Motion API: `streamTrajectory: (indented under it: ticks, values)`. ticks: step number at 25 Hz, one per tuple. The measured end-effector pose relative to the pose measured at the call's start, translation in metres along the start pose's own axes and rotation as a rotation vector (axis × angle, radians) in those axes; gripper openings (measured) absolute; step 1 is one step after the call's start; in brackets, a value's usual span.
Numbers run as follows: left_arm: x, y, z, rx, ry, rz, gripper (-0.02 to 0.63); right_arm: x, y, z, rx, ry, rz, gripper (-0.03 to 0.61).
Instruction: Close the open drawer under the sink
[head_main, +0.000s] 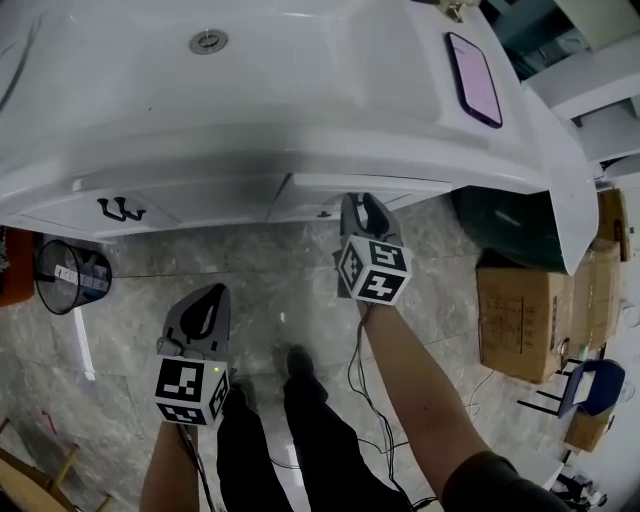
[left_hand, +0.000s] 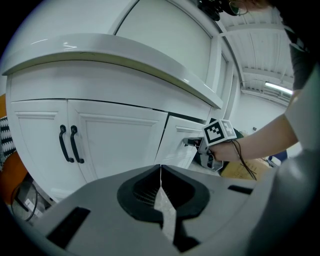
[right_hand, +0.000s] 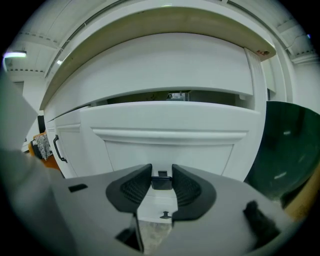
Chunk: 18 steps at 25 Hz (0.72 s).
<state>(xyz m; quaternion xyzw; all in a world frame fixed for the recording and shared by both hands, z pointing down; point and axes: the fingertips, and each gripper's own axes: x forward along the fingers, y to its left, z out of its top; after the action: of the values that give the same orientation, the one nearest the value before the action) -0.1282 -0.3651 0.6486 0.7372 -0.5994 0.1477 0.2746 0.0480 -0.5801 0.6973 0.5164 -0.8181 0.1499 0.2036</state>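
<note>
The white drawer (head_main: 372, 185) under the sink stands slightly out from the cabinet, and in the right gripper view a dark gap shows above its front (right_hand: 165, 142). My right gripper (right_hand: 161, 183) is at the drawer front, its ribbed pads closed on the small black drawer handle (right_hand: 161, 182) from both sides. The head view shows this gripper (head_main: 364, 205) touching the drawer's face, and the left gripper view shows it (left_hand: 202, 146) at the drawer (left_hand: 176, 149). My left gripper (head_main: 206, 302) hangs lower left over the floor, shut and empty, its jaws meeting in a thin line (left_hand: 160, 172).
Left of the drawer are double cabinet doors with black handles (left_hand: 70, 144). A phone (head_main: 474, 78) lies on the sink counter. A wire bin (head_main: 70, 275) stands at the left. A dark green bin (head_main: 510, 225) and cardboard boxes (head_main: 525, 320) stand at the right.
</note>
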Motion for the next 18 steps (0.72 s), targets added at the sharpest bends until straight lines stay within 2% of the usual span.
streamTrajectory:
  ticks: [10,18]
  values:
    - [-0.018,-0.010,0.000,0.011,0.008,-0.024,0.015,-0.036,0.011,0.004,0.004,-0.023,-0.025,0.123]
    - [-0.073,-0.025,0.022,0.069,-0.025,-0.088,0.015,-0.123,0.032,0.019,0.077,-0.061,-0.084,0.048]
